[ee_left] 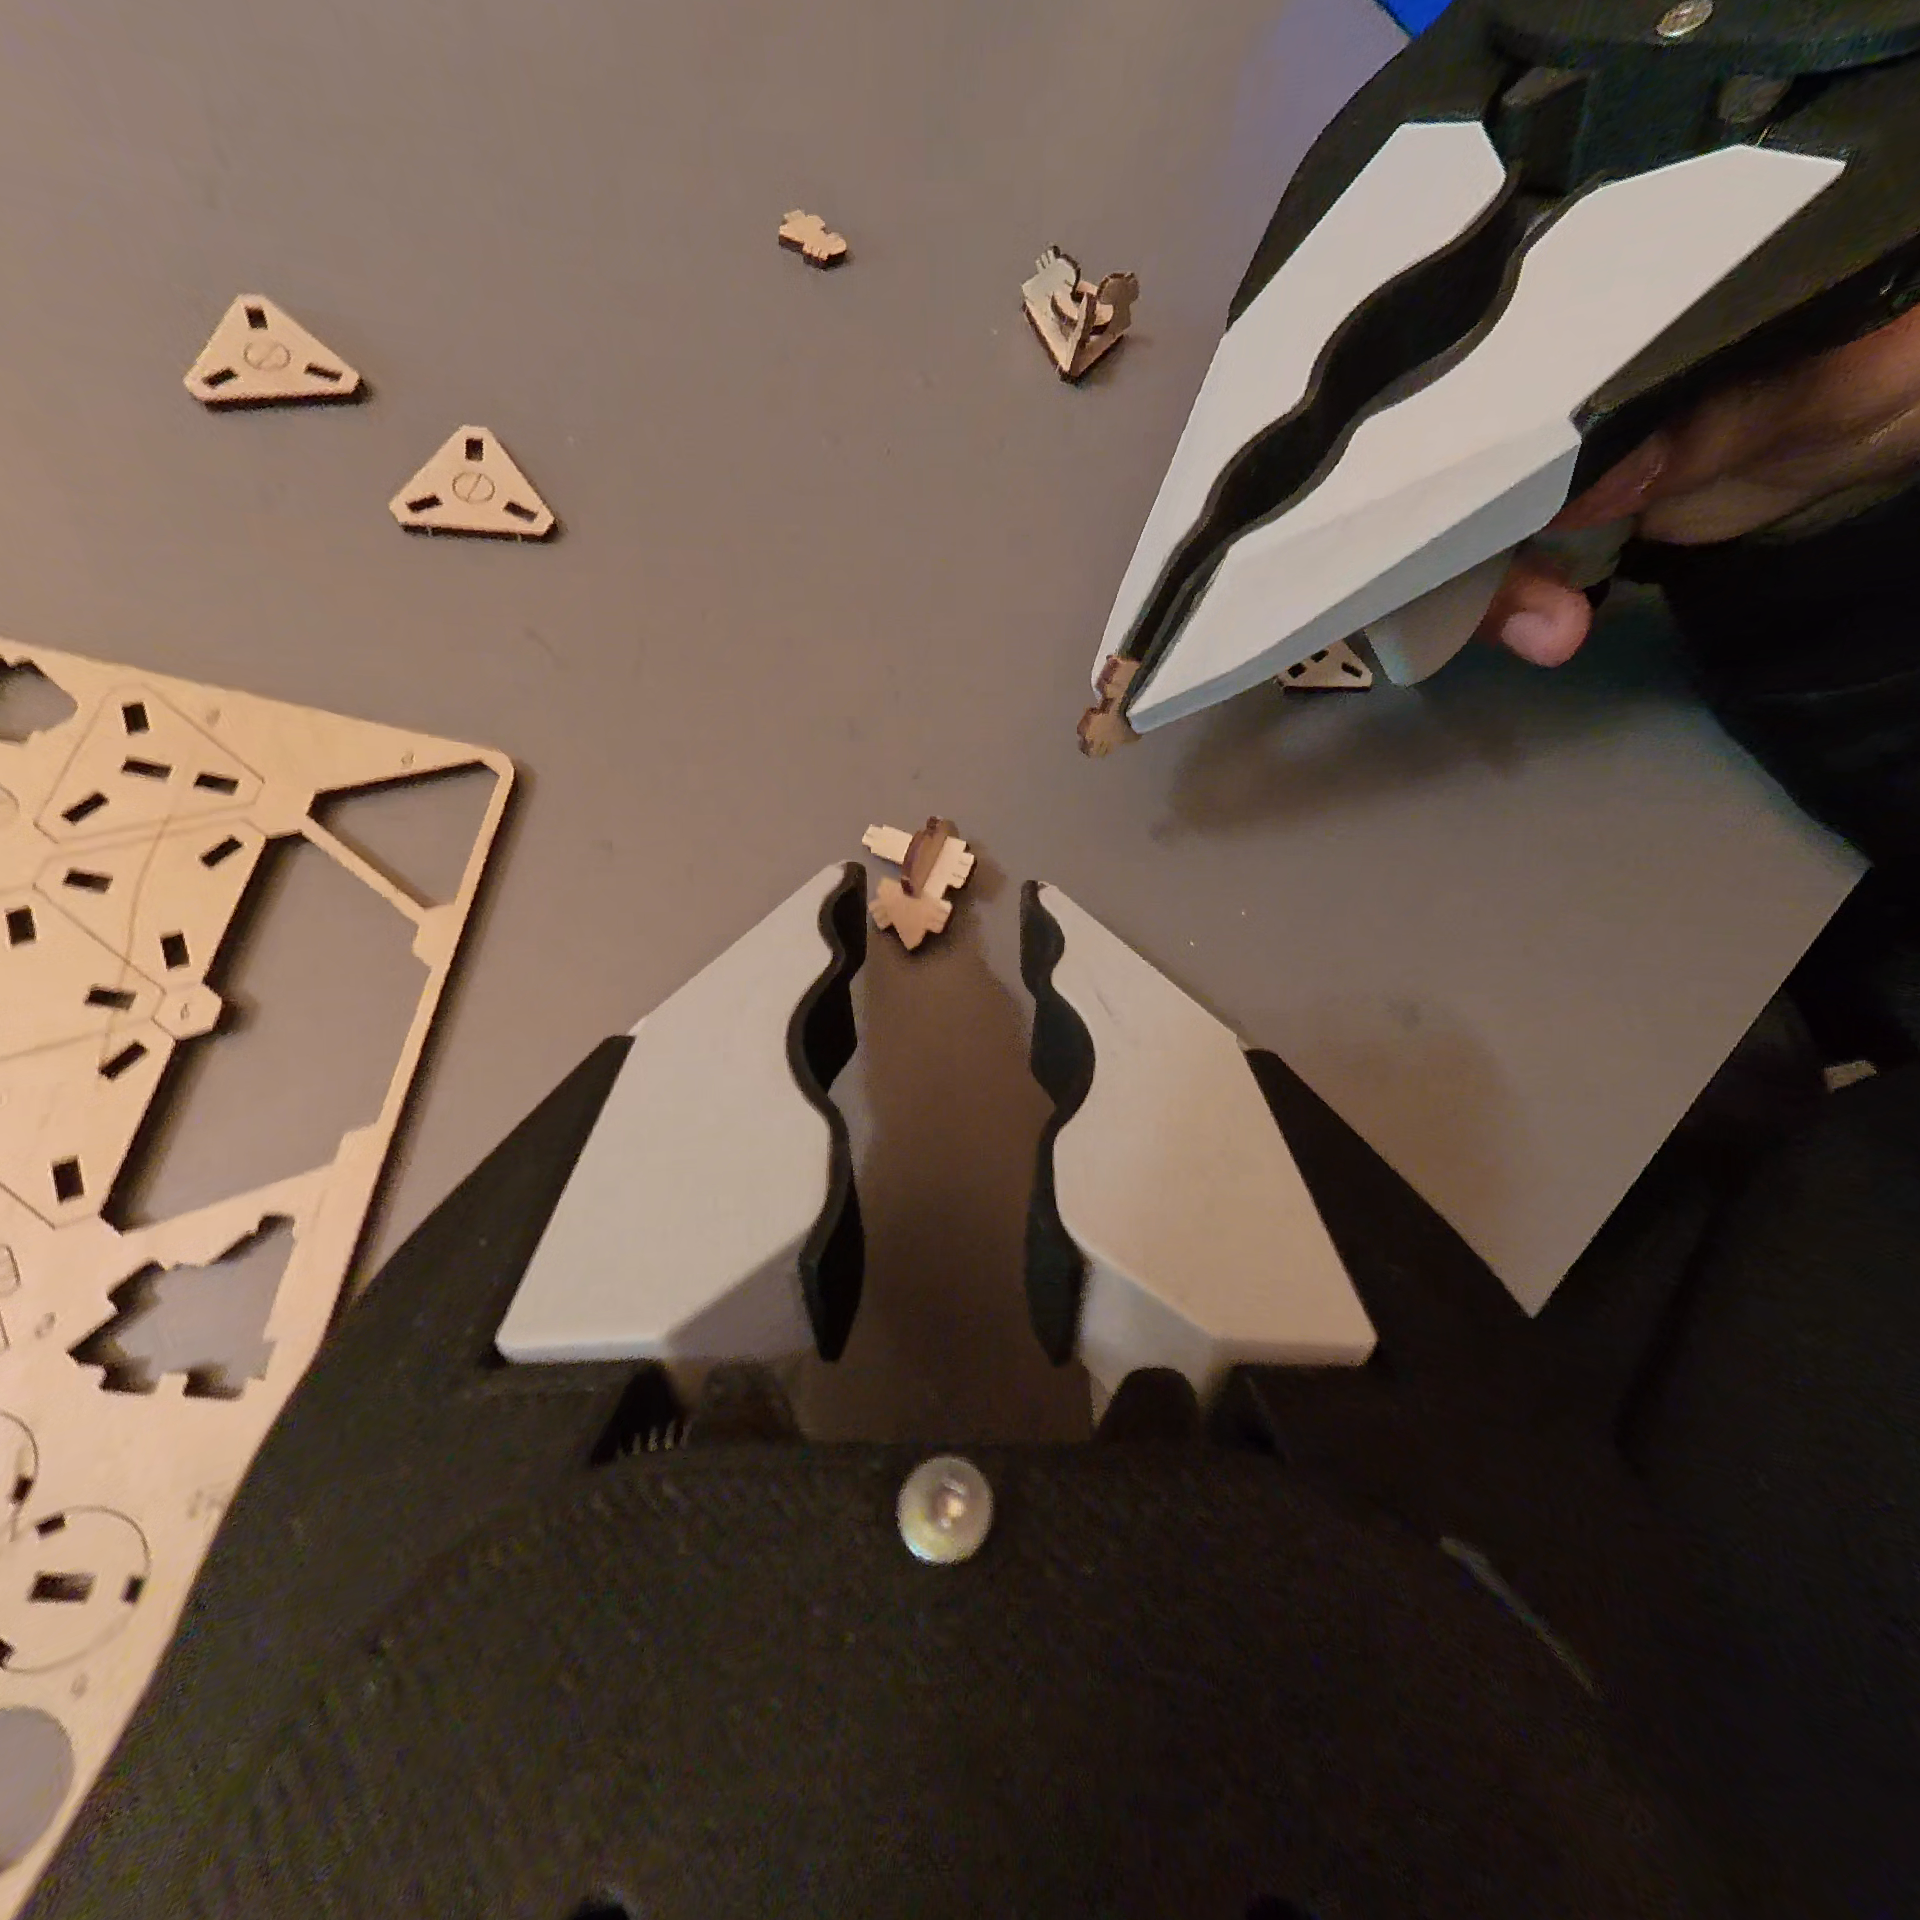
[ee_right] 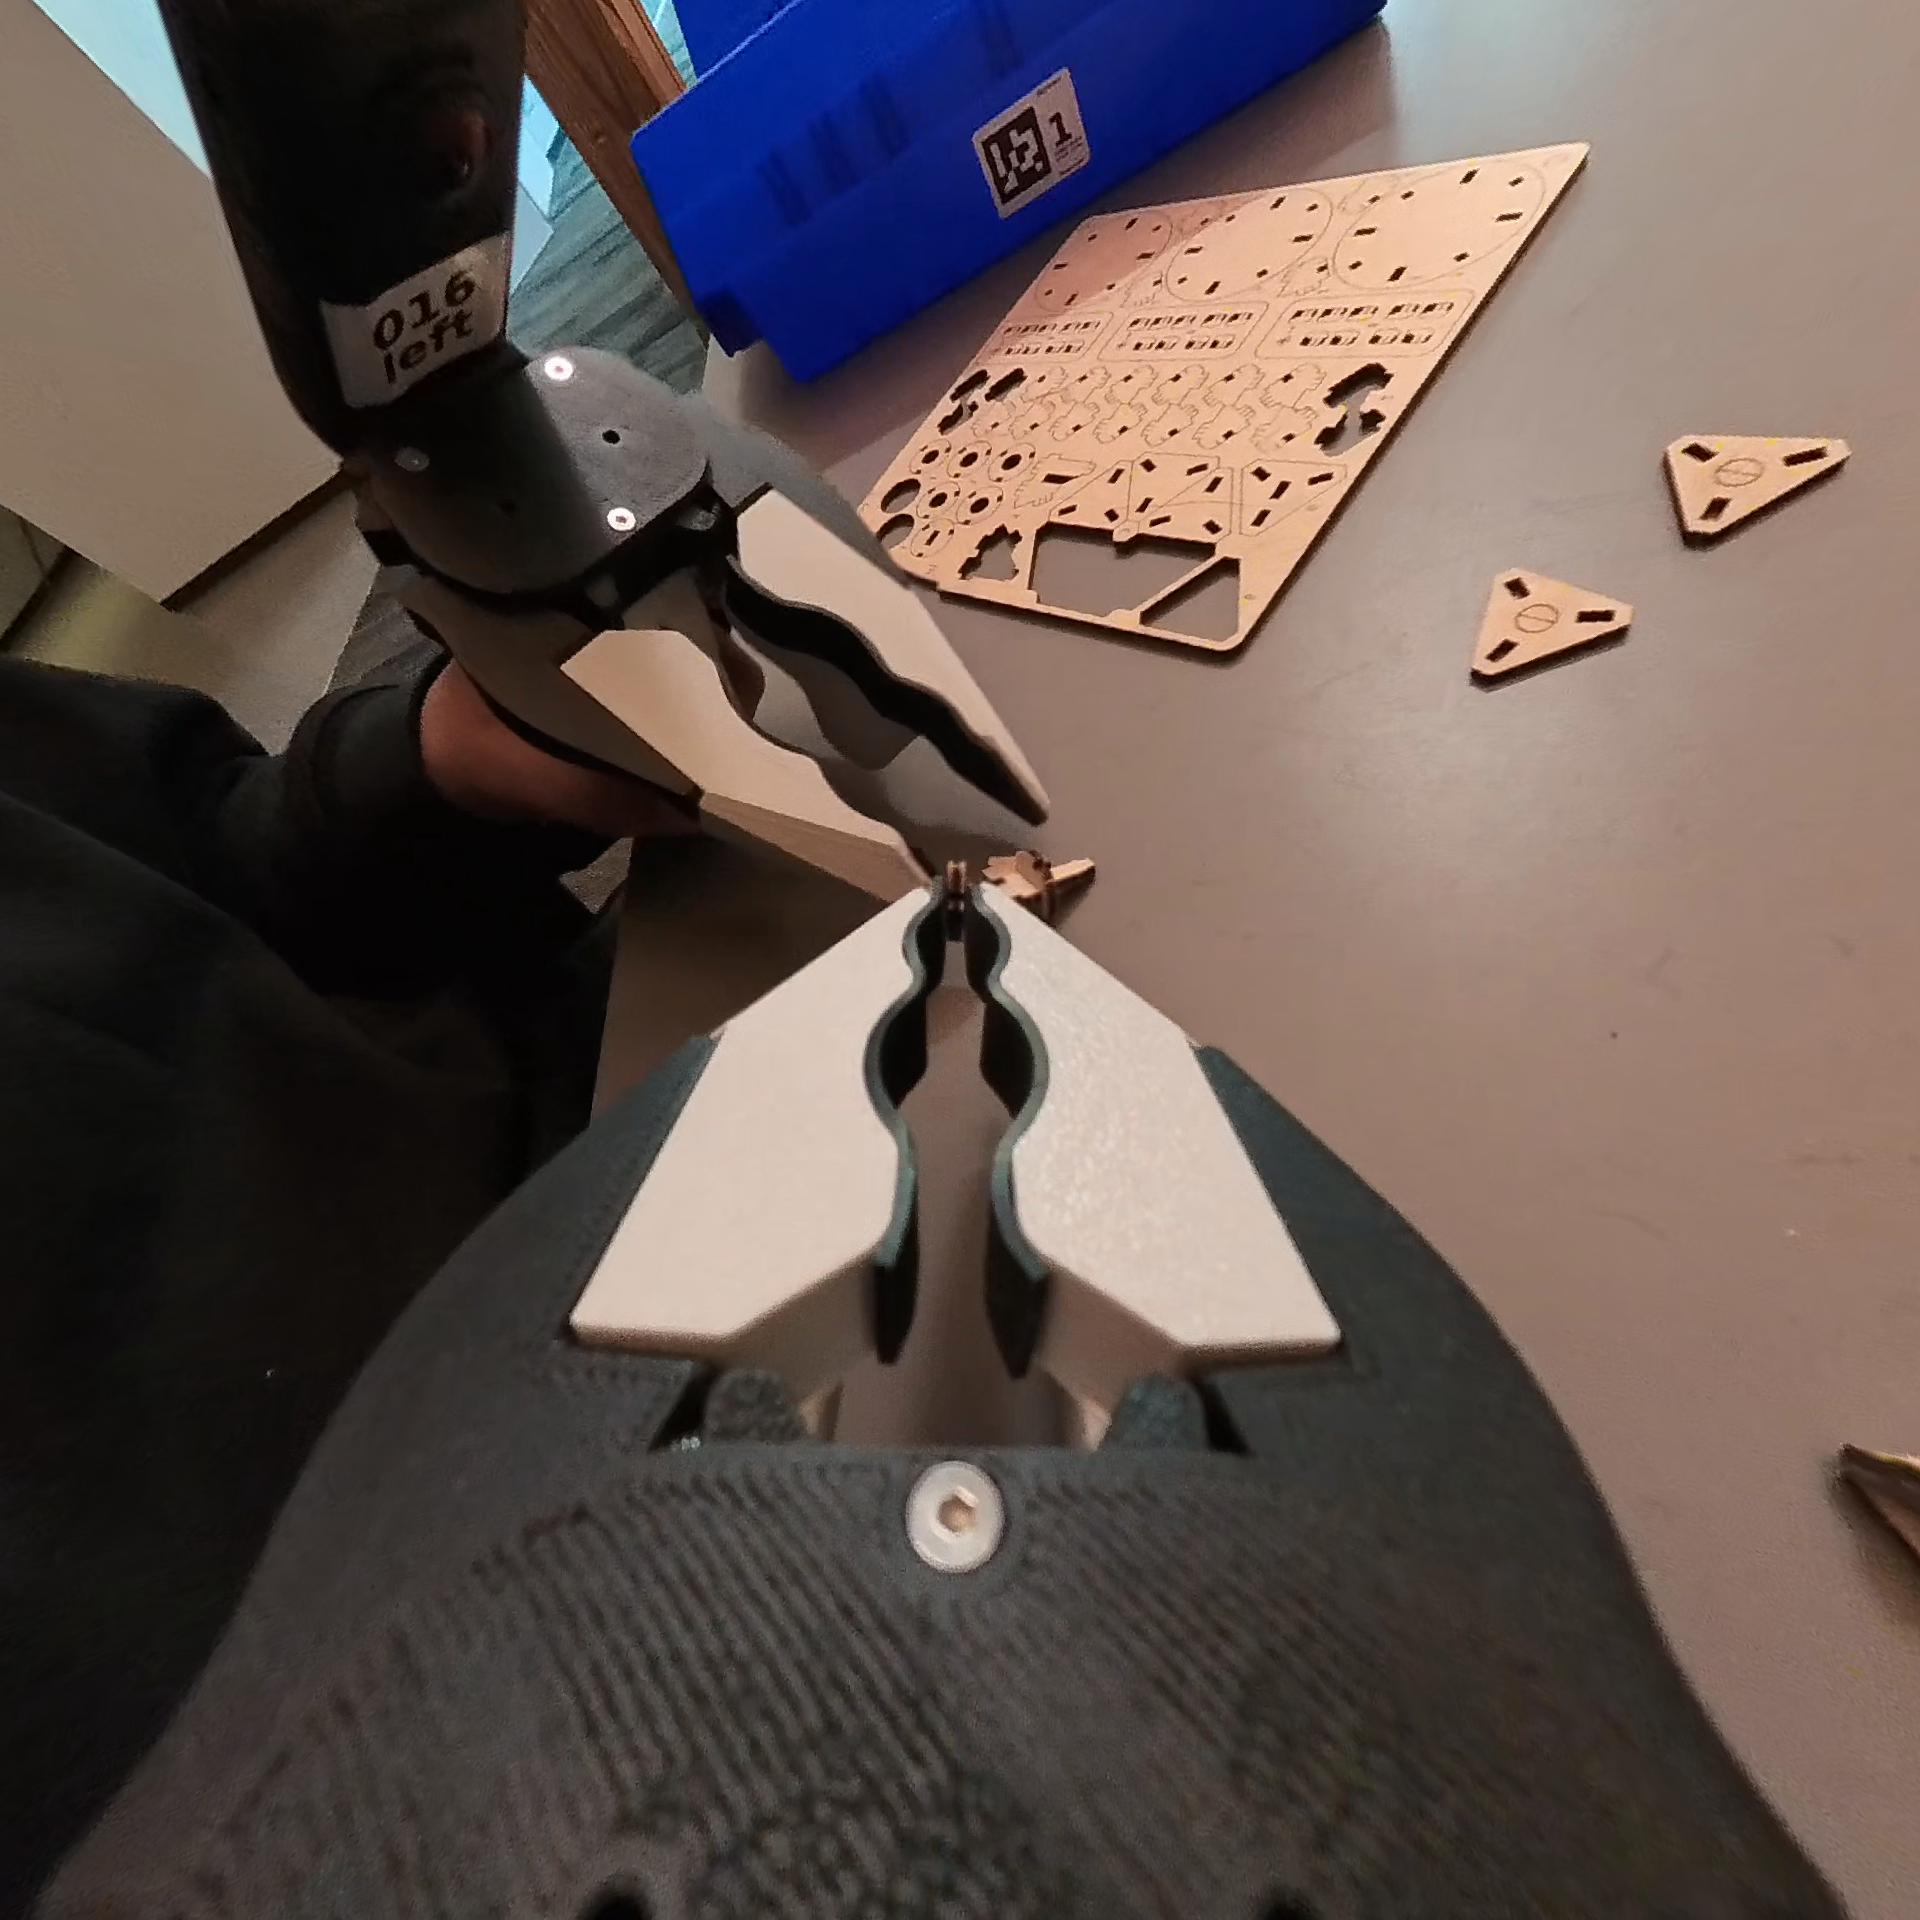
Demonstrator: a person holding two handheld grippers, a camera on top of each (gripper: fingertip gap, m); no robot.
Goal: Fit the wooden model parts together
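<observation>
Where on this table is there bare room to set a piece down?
Bare table lies between the two triangles, the sheet and the right gripper, and again right of the left gripper. It is crowded at the left gripper's tips, round the small joined pieces.

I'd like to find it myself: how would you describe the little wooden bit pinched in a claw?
Start at the big cut-out wooden sheet on the grey table, then look across to the right claw coming in from the far side. Its shut tips pinch a tiny notched wooden piece. Unlike the triangles and the small cluster by the open left claw, it hangs clear of the table.
</observation>
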